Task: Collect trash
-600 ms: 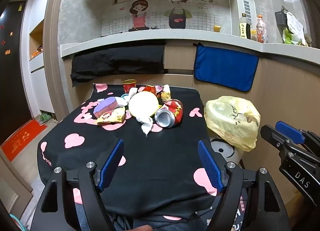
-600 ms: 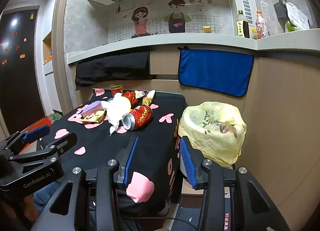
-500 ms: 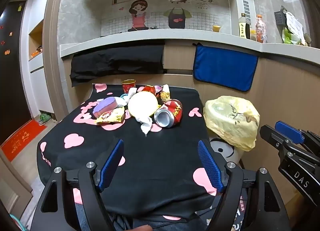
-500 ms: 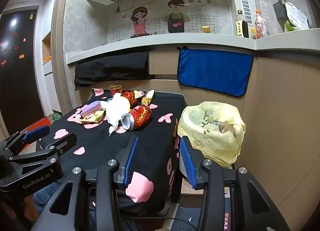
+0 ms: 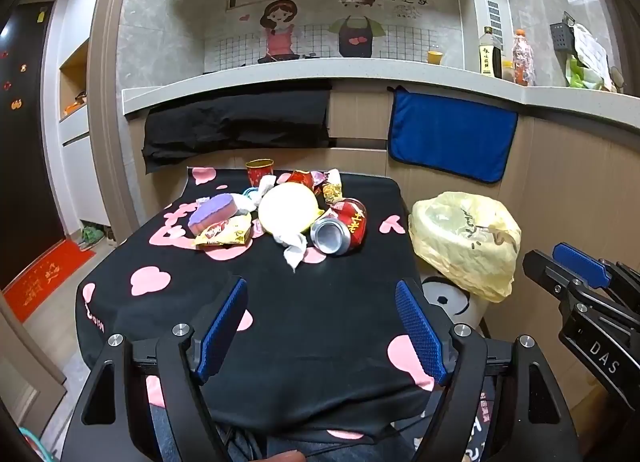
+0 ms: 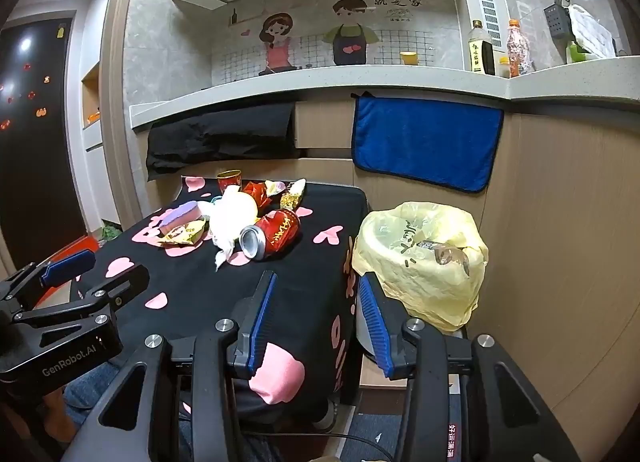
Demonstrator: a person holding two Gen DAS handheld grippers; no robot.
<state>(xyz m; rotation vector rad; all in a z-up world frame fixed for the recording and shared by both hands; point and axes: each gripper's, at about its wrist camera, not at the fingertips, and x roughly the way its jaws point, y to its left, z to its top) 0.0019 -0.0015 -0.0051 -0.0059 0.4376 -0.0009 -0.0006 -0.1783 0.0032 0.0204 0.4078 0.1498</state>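
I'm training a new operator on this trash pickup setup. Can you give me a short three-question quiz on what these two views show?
1. True or false: the red can stands upright on the table.
2. Which side of the table is the bin with the yellow bag on? A) the person's left B) the person's right C) behind the table
3. Fill in: the left gripper and right gripper are both ____ and hold nothing.

Key:
1. False; it lies on its side, open top toward the cameras.
2. B.
3. Open.
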